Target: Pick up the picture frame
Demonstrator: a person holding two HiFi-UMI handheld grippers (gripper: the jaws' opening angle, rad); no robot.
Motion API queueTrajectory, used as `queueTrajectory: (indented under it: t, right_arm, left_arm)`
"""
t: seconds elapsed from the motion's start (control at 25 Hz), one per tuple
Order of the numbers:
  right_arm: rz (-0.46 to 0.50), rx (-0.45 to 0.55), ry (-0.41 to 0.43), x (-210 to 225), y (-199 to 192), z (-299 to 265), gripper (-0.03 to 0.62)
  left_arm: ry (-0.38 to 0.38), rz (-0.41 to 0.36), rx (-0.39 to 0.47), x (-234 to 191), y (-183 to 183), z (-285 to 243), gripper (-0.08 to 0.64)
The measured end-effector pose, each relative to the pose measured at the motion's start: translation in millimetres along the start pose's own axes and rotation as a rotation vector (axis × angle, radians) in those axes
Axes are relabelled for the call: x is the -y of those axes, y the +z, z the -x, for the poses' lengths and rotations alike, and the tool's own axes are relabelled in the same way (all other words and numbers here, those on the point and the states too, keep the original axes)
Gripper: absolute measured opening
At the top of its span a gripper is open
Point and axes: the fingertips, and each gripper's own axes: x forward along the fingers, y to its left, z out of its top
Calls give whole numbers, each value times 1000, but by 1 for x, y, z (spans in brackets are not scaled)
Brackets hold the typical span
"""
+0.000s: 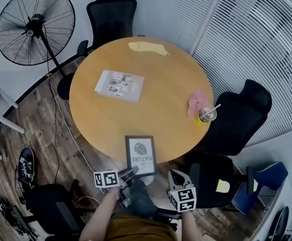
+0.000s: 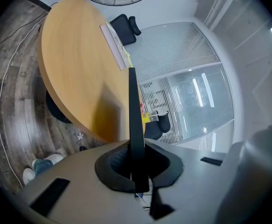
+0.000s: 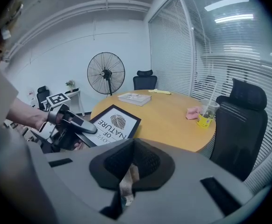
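Two claws show in the head view, down low by the person. The left gripper (image 1: 128, 174) pinches the near edge of the picture frame (image 1: 140, 153). The frame's far part lies over the near rim of the round table (image 1: 101, 119). I cannot tell if it touches the wood. The right gripper (image 1: 179, 177) hangs just beside the frame, off the table. Farther out on the table are a booklet (image 1: 120, 84), a yellow cloth (image 1: 147, 47), a pink cloth (image 1: 195, 102) and a cup with a straw (image 1: 206, 114).

In the left gripper view, the frame (image 2: 133, 120) is seen from its thin side, a black strip standing up. The left gripper (image 2: 137, 174) is pressed tight on it.

In the right gripper view, the right gripper (image 3: 129, 183) has its jaws almost pressed together with nothing between them. Beyond it, the left gripper (image 3: 77, 125) holds the frame (image 3: 115, 122) tilted at the table's (image 3: 173, 120) edge.
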Motion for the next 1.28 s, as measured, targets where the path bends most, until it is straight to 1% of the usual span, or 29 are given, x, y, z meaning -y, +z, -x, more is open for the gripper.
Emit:
queueTrajectory:
  t: [0.12, 0.36, 0.68, 0.88, 1.04, 1.28]
  right_arm:
    - [6, 12, -3, -1, 4, 3, 12]
    - [13, 42, -3, -7, 13, 8, 12]
    - [2, 105, -24, -8, 30, 22, 12]
    - [-7, 124, -35, -12, 32, 28, 12]
    - [-9, 133, -46, -15, 34, 29, 12]
    - [-26, 147, -61, -22, 32, 36, 12]
  left_arm:
    - [0, -3, 13, 3, 3, 4, 46]
    - [-25, 8, 46, 13, 6, 15, 46]
    - [-30, -65, 86, 31, 20, 33, 46]
    - [-29, -133, 85, 45, 24, 45, 46]
    - [-58, -150, 93, 60, 26, 49, 46]
    - [-83, -175, 102, 77, 26, 59, 46]
